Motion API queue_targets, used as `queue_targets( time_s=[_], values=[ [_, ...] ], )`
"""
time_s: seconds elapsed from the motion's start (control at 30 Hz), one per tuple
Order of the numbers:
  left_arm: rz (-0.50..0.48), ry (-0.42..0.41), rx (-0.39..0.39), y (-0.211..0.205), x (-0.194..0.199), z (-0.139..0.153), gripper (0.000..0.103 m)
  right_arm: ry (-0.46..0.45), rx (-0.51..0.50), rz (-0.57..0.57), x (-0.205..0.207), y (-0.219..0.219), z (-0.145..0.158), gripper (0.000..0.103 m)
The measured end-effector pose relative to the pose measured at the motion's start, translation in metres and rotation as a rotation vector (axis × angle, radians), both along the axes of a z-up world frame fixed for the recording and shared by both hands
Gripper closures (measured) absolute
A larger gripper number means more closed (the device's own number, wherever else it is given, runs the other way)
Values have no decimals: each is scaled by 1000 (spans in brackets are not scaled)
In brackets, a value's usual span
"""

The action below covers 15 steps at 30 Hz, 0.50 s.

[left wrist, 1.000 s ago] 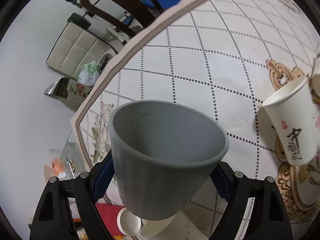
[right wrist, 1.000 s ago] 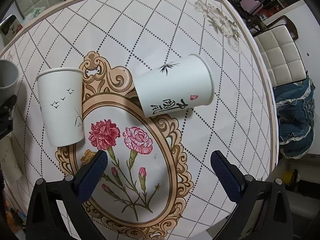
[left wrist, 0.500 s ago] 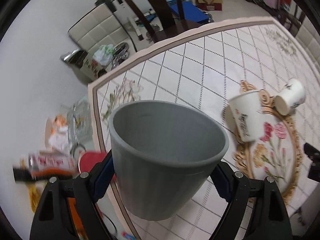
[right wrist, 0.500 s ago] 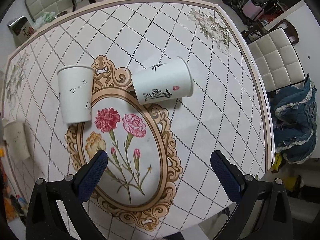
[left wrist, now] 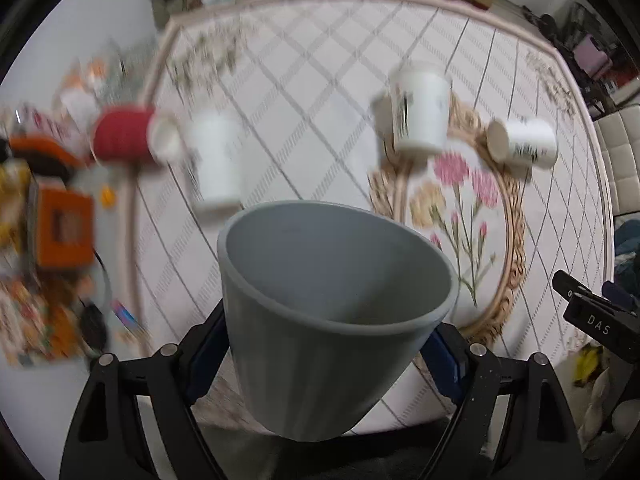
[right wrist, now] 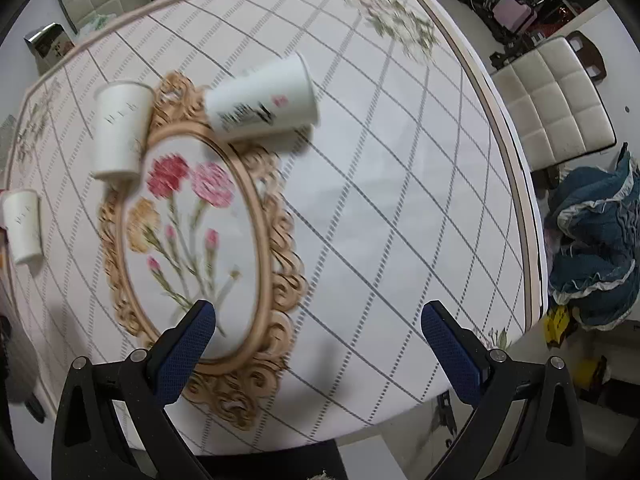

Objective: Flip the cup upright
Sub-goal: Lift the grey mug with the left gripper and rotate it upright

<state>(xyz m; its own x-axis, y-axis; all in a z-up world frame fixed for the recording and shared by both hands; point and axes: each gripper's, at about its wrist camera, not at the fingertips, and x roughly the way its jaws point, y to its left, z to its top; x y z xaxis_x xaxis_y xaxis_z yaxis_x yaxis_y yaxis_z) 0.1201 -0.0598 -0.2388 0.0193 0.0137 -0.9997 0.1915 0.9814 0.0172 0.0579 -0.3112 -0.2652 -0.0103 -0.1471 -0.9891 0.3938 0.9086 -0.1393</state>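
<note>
1. Two grippers in view. Left gripper (left wrist: 324, 344) is clamped on the grey cup (left wrist: 332, 312), one blue pad on each side of its wall, mouth tilted up toward the camera, held above the near edge of the surface (left wrist: 320, 92).
2. Right gripper (right wrist: 318, 332) is spread wide with nothing between its pads, hovering over the near part of the surface (right wrist: 400, 200).
3. Three white paper cups on the surface in the right wrist view: one with black script (right wrist: 262, 102) lying on its side at the ornate oval border; a second (right wrist: 120, 132) just left of that border; a third (right wrist: 22, 226) near the left edge.
4. Left wrist view is motion-blurred; a red object (left wrist: 120, 136) sits at the surface's left edge, identity unclear.
</note>
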Motion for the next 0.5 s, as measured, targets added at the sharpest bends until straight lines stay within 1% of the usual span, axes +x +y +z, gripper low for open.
queue_targets(
  time_s=[0.13,0.23,0.37,0.5],
  values=[
    [80,108,-23,-6,-9,-39,18,23,-8,1,-14,-11,-13,0],
    [124,162,-49,-12,-12,-63,18,40,-9,-4,-22,-19,-22,0],
    [141,200,-58,-22,-11,-87,17,61,-9,-7,-28,-27,-31,0],
    [119,194,-62,-31,-10,-96,17,71,-9,-8,-31,-31,-37,0]
  ],
)
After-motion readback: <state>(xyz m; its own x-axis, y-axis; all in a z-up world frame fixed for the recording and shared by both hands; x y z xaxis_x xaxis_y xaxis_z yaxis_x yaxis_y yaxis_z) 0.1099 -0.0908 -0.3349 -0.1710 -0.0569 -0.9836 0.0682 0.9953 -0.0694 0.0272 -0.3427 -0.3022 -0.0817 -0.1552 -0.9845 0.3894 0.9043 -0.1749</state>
